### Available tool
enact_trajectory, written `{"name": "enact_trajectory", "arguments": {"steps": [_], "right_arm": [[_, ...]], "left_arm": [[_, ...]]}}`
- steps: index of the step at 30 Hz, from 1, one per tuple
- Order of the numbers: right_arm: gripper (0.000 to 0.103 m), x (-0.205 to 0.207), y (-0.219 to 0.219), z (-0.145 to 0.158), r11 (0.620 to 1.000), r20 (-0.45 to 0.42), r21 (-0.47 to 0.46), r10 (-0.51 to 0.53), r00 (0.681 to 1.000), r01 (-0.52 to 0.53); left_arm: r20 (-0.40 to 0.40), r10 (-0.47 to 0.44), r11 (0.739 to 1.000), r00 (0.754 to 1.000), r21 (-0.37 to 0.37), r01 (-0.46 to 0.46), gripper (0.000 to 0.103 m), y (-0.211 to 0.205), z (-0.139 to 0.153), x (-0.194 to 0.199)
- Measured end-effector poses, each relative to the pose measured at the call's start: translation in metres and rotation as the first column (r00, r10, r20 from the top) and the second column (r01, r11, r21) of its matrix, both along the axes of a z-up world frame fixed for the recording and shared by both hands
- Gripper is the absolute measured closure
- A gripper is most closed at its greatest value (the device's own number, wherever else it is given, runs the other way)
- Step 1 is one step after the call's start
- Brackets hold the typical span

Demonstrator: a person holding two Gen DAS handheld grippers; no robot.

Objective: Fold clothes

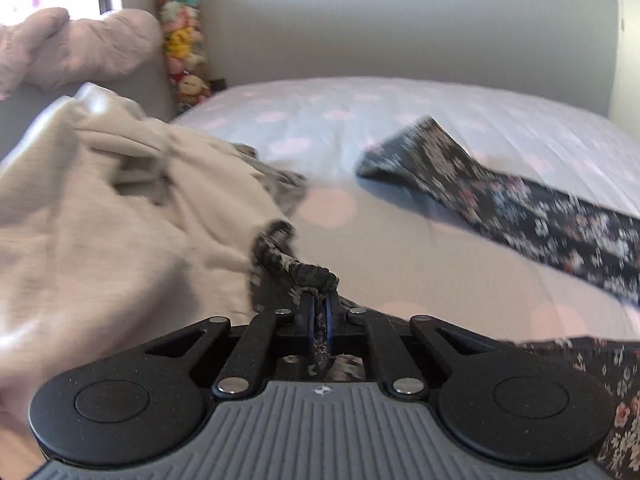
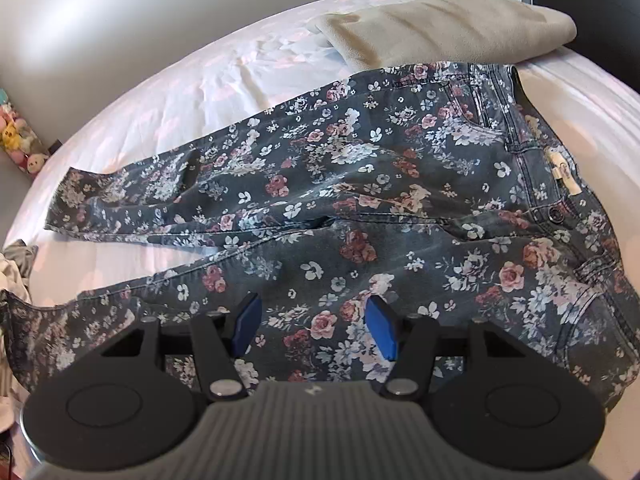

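Dark floral jeans (image 2: 360, 208) lie spread across the bed, waistband at the right, legs running left. My right gripper (image 2: 314, 324) is open and empty, hovering just above the near leg's thigh. My left gripper (image 1: 319, 300) is shut on the hem of one floral jeans leg (image 1: 310, 272), which bunches at the fingertips. The other leg (image 1: 500, 200) lies across the bed to the right in the left wrist view.
A pile of cream and grey clothes (image 1: 100, 200) sits left of the left gripper. A folded beige blanket (image 2: 440, 28) lies beyond the jeans. The bed sheet (image 2: 180, 92) is white with pink spots. Plush toys (image 1: 184, 40) hang by the wall.
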State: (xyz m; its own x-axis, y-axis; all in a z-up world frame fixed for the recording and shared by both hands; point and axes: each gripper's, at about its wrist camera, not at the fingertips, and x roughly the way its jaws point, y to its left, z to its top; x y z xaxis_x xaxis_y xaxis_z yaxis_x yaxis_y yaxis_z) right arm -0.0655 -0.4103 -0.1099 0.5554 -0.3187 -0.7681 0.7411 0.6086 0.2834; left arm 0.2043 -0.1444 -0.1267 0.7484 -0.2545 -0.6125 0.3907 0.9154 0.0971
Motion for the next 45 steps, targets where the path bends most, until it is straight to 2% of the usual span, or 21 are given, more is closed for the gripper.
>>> {"name": "enact_trajectory", "arguments": {"steps": [2, 7, 13, 16, 18, 21, 23, 27, 32, 37, 40, 43, 45], "right_arm": [[0.042, -0.001, -0.001, 0.000, 1.000, 0.010, 0.007, 0.002, 1.000, -0.002], [0.042, -0.004, -0.003, -0.001, 1.000, 0.034, 0.027, 0.014, 0.999, -0.015], [0.042, -0.009, -0.008, -0.003, 0.998, 0.062, 0.068, -0.006, 0.998, 0.002], [0.042, -0.009, -0.009, -0.003, 0.997, 0.067, 0.073, -0.001, 0.998, -0.004], [0.042, -0.007, -0.011, -0.004, 0.997, 0.065, 0.082, 0.003, 0.998, -0.009], [0.042, -0.004, -0.013, -0.006, 0.995, 0.052, 0.102, 0.002, 0.999, -0.007], [0.042, -0.002, -0.013, -0.006, 0.995, 0.045, 0.101, 0.009, 0.999, -0.014], [0.042, 0.002, -0.013, -0.009, 0.994, 0.037, 0.109, 0.024, 0.999, -0.028], [0.042, 0.008, -0.020, -0.020, 0.988, 0.029, 0.151, 0.016, 0.999, -0.021], [0.042, 0.023, -0.030, -0.034, 0.982, -0.012, 0.186, 0.010, 1.000, -0.007], [0.042, 0.033, -0.034, -0.040, 0.980, -0.045, 0.198, 0.008, 0.999, 0.001], [0.042, 0.040, -0.037, -0.045, 0.980, -0.072, 0.199, 0.008, 0.997, 0.006], [0.042, 0.045, -0.040, -0.049, 0.978, -0.087, 0.207, 0.009, 0.996, 0.010]], "left_arm": [[0.025, 0.057, 0.998, 0.998, 0.009, -0.058, 0.100, 0.013, 0.006, 0.001], [-0.003, 0.193, 0.978, 0.981, 0.076, -0.193, 0.100, 0.031, -0.010, 0.026], [0.022, 0.202, 0.967, 0.979, 0.156, -0.203, 0.093, 0.021, -0.002, 0.016], [0.047, 0.190, 0.970, 0.981, 0.144, -0.195, 0.090, 0.021, 0.018, 0.005], [0.052, 0.178, 0.977, 0.983, 0.110, -0.183, 0.079, 0.023, 0.032, 0.003], [-0.001, 0.110, 0.993, 0.994, 0.044, -0.110, 0.069, 0.018, 0.046, 0.016], [-0.047, 0.051, 0.999, 0.998, 0.009, -0.051, 0.066, 0.010, 0.050, 0.032], [-0.096, -0.050, 0.998, 0.994, -0.053, 0.045, 0.066, -0.016, 0.053, 0.074], [-0.117, -0.121, 0.990, 0.986, -0.089, 0.111, 0.066, -0.050, 0.049, 0.146], [-0.126, -0.195, 0.981, 0.973, -0.029, 0.193, 0.064, -0.099, 0.025, 0.208], [-0.125, -0.238, 0.971, 0.963, 0.000, 0.240, 0.064, -0.130, 0.004, 0.232], [-0.164, -0.282, 0.958, 0.945, 0.011, 0.287, 0.064, -0.156, -0.020, 0.253], [-0.181, -0.302, 0.948, 0.936, 0.043, 0.314, 0.064, -0.169, -0.038, 0.260]]}}
